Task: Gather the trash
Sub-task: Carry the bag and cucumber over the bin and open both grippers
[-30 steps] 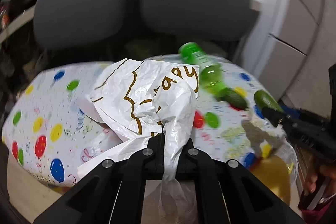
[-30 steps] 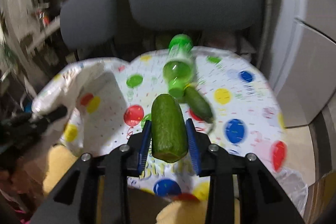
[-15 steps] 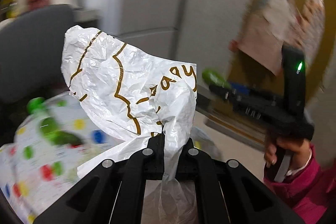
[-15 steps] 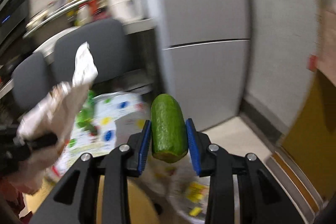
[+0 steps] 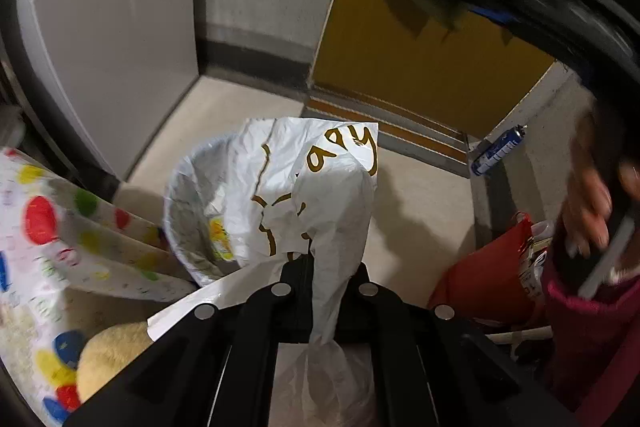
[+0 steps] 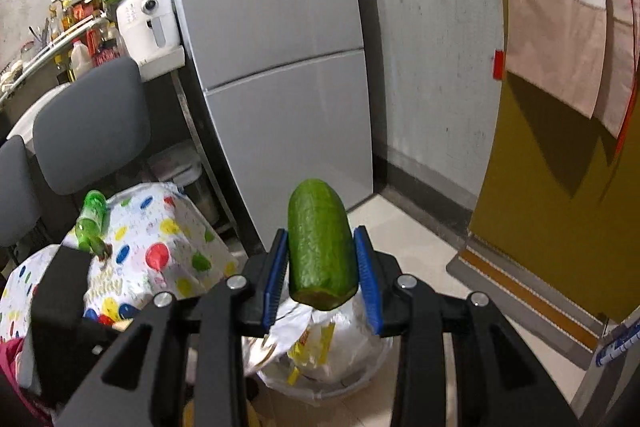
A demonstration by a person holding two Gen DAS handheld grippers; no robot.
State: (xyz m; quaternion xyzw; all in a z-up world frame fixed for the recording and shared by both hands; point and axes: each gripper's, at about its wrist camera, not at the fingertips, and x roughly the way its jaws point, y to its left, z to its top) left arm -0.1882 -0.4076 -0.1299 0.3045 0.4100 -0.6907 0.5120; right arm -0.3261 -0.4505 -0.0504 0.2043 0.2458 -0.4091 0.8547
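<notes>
Both hands loaded, both over the floor by the bin.

Left gripper (image 5: pixel 320 267): jaws clamped tight on a crumpled white wrapper (image 5: pixel 316 187) with gold lettering. The bulk of it stands up beyond the fingers; a tail hangs down on the near side. From the left wrist view the wrapper sits in front of the bin (image 5: pixel 180 203), which is lined with a white bag and stands on the pale floor just right of the balloon-print tablecloth (image 5: pixel 44 247). Some paper with yellow print lies inside already.

Right gripper (image 6: pixel 320 267): blue pads closed on a cut piece of cucumber (image 6: pixel 320 243), held about mid-length, rounded end pointing away, cut face toward the camera. In the right wrist view the bin (image 6: pixel 352 385) shows directly below and behind the fingers, so this hand looks about over the opening.

Step in hand, as I judge it: drop both pieces into the bin.

How to do it well:
- Bring each load inside the rim before letting go. The tablecloth edge hangs close on the left and a red bag (image 5: pixel 480 275) stands to the right; either could catch a stray drop.
- Release the cucumber low. It is heavy and round and would likely bounce or roll off the rim.
- The wrapper is light and may cling to the pads; open wide and give it a moment to fall, tail pointing down.
- Keep the two grippers apart over the opening; one at a time is safer.

Left on the table: a green bottle (image 6: pixel 90 219), far left in the right wrist view.
</notes>
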